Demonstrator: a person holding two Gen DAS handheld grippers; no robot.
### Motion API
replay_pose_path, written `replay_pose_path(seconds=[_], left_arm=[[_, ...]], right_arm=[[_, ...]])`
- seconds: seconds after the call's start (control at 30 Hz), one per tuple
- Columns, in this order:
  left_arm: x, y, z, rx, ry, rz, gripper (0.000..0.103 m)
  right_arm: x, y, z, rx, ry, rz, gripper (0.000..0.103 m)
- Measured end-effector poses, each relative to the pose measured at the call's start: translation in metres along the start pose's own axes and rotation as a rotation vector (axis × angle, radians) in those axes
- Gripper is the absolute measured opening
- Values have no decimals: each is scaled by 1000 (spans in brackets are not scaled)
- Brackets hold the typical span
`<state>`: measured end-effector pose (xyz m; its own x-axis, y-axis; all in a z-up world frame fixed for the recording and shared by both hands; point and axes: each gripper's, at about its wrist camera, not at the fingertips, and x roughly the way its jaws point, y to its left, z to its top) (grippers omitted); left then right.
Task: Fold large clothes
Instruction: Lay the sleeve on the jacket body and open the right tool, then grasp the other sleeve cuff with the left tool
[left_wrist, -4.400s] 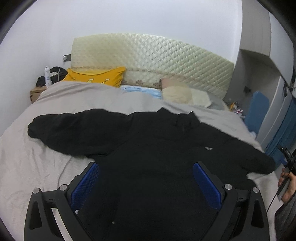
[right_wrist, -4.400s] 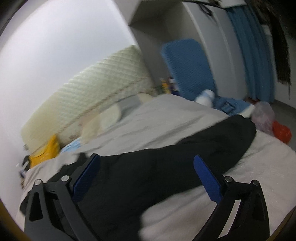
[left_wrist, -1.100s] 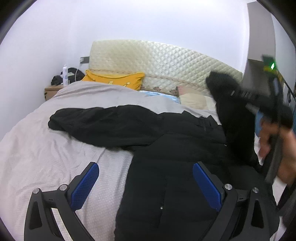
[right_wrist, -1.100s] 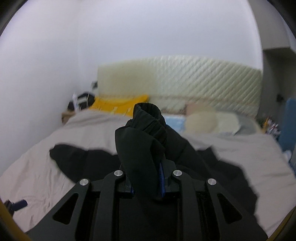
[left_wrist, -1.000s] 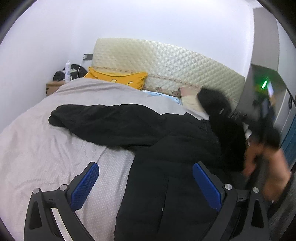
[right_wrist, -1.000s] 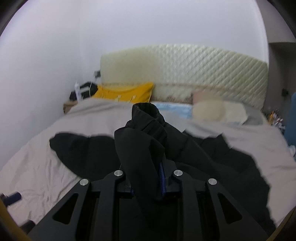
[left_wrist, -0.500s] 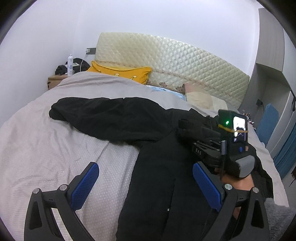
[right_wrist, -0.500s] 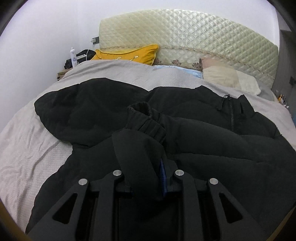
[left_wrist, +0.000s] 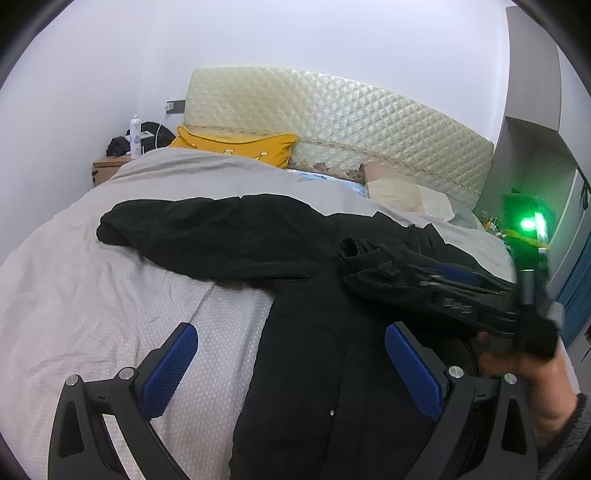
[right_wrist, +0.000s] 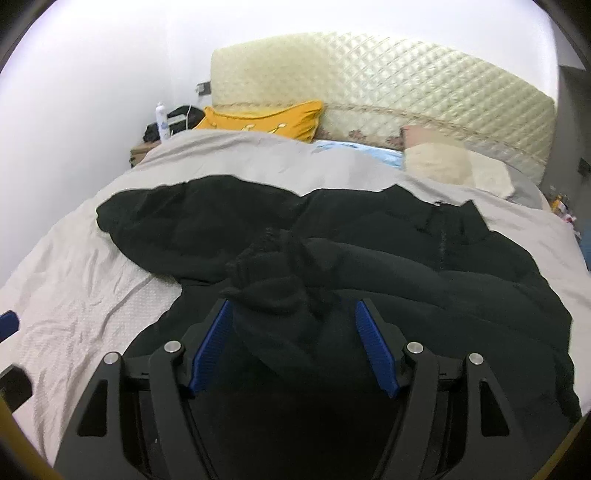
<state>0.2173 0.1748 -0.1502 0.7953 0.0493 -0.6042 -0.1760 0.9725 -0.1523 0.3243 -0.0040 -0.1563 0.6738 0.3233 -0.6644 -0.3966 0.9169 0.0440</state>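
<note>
While the right gripper (right_wrist: 291, 343) opens over one folded sleeve (right_wrist: 273, 273), the jacket's (left_wrist: 332, 350) other sleeve (left_wrist: 207, 232) stays spread; left gripper (left_wrist: 291, 365) wide, empty.

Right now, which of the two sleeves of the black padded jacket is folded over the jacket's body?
The sleeve with the ribbed cuff, lying across the black padded jacket between the opening right gripper fingers. The other sleeve lies stretched out on the grey bedcover.
</note>
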Motion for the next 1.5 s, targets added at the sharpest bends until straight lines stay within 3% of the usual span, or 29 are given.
replay_pose_path(seconds=[0.23,0.57,0.73,1.1,1.5], left_arm=[[-8,-12,4,51,-28,29,102],[-44,-34,2,65,-73,-54,102],[-35,-50,-9,86,-42,-53,102],[-46,-65,-19,114,-43,-95,102],[-35,-79,-28,139,-21,-93,102]], right_arm=[[-65,-29,-11,52,-71,-32,70],[-169,-54,-39,120,-181,-82,70],[-208,-62,-63,103,-194,-118,70],[-281,-74,-109,129,-253,-153,70],[-319,-67,-163,163,-311,-161,72]])
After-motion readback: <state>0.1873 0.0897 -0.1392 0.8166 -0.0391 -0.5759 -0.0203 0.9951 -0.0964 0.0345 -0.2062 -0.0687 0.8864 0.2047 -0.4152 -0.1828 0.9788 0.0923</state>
